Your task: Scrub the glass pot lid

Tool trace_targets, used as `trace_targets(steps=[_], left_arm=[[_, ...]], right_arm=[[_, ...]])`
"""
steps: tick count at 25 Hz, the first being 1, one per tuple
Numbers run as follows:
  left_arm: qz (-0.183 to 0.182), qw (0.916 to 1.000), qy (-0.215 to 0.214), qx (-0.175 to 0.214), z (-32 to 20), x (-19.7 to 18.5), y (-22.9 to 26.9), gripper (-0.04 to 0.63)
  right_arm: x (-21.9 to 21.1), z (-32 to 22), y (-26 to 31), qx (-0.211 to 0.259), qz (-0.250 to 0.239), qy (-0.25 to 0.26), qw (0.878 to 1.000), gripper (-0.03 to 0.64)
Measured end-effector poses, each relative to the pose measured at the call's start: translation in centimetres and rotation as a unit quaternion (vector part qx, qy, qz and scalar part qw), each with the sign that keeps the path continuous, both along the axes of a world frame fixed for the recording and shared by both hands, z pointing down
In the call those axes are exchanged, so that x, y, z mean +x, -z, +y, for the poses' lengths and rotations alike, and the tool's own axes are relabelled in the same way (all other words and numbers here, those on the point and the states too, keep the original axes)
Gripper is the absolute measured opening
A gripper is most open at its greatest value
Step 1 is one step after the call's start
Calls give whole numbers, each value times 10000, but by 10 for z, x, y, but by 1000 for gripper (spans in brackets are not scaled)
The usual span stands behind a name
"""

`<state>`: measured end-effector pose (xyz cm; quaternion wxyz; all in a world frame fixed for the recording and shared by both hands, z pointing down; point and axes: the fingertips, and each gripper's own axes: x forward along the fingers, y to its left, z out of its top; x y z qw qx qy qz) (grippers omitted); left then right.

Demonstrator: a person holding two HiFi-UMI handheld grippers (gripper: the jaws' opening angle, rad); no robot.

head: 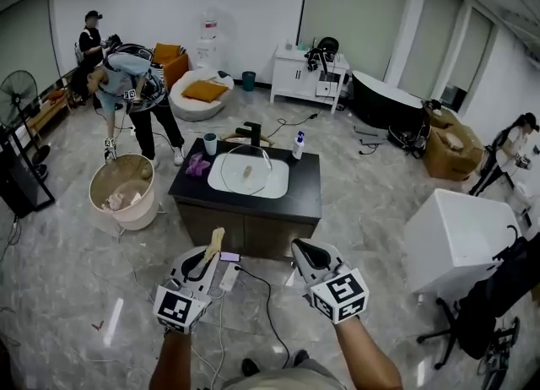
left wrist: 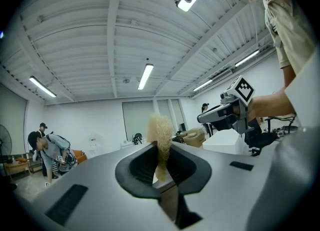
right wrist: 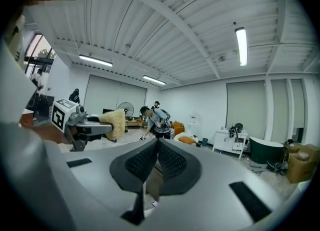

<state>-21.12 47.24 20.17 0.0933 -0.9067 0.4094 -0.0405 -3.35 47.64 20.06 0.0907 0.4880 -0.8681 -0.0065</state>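
Jaws of my left gripper are pinched on a tan, fibrous scrubber, which sticks up out of their tips. Those of my right gripper are pressed together with nothing between them. I hold both side by side over the floor, the right just off to the side of the left, neither one touching the other. Well ahead of both sets of tips, about midway between their lines, the glass pot lid lies in the white basin set into a dark counter. Beyond the lid stands a black faucet, left of it a cup and a purple cloth, and to its right a white bottle.
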Motion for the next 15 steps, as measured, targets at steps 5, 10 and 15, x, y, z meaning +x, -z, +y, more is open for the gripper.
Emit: trace_targets(steps=[5, 10, 15], left_arm=[[26, 10000, -20, 33, -12, -2, -8, 40], [-67, 9997, 193, -162, -37, 2, -19, 40], [-175, 9989, 394, -193, -72, 14, -27, 40]], right_arm=[[1, -13, -4, -6, 82, 6, 10000, 25], [9, -47, -15, -86, -24, 142, 9999, 25], [19, -97, -34, -254, -205, 436, 9985, 25]])
